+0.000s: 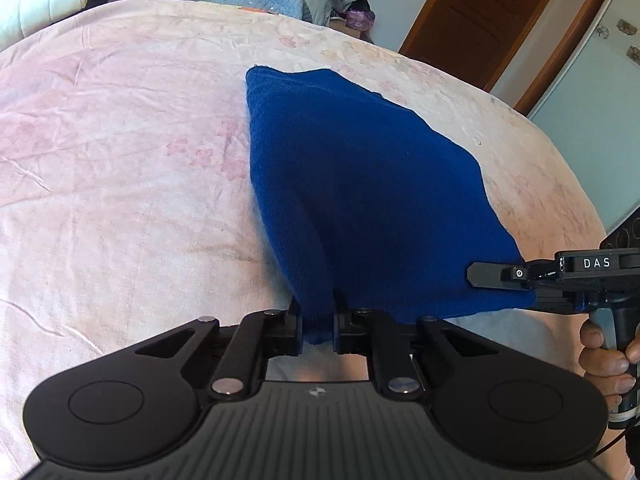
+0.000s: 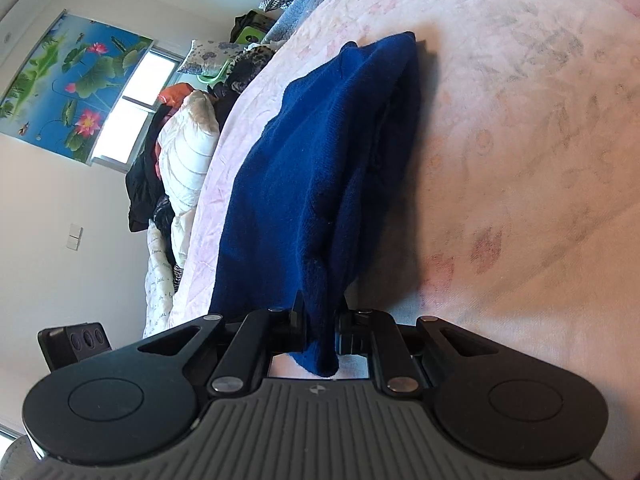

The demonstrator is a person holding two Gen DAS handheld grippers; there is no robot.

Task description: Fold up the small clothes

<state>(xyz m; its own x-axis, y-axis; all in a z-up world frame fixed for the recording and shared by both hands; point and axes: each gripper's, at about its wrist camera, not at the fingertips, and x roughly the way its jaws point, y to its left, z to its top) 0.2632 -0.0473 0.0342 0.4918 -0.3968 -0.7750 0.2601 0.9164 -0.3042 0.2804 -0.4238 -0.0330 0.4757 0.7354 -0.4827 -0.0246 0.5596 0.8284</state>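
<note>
One cloth (image 1: 360, 184), our two grippers.
Left gripper (image 1: 318, 322) and right gripper (image 2: 322, 326) each clamp its near edge, angled down over the bed (image 1: 120, 160).

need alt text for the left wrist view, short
The left gripper is shut on the near edge of a blue knit garment, lifting it off a pale pink floral bedspread. At the right, the right gripper, held in a hand, is clamped on another corner of the same garment. A brown wooden door stands behind the bed.
</note>
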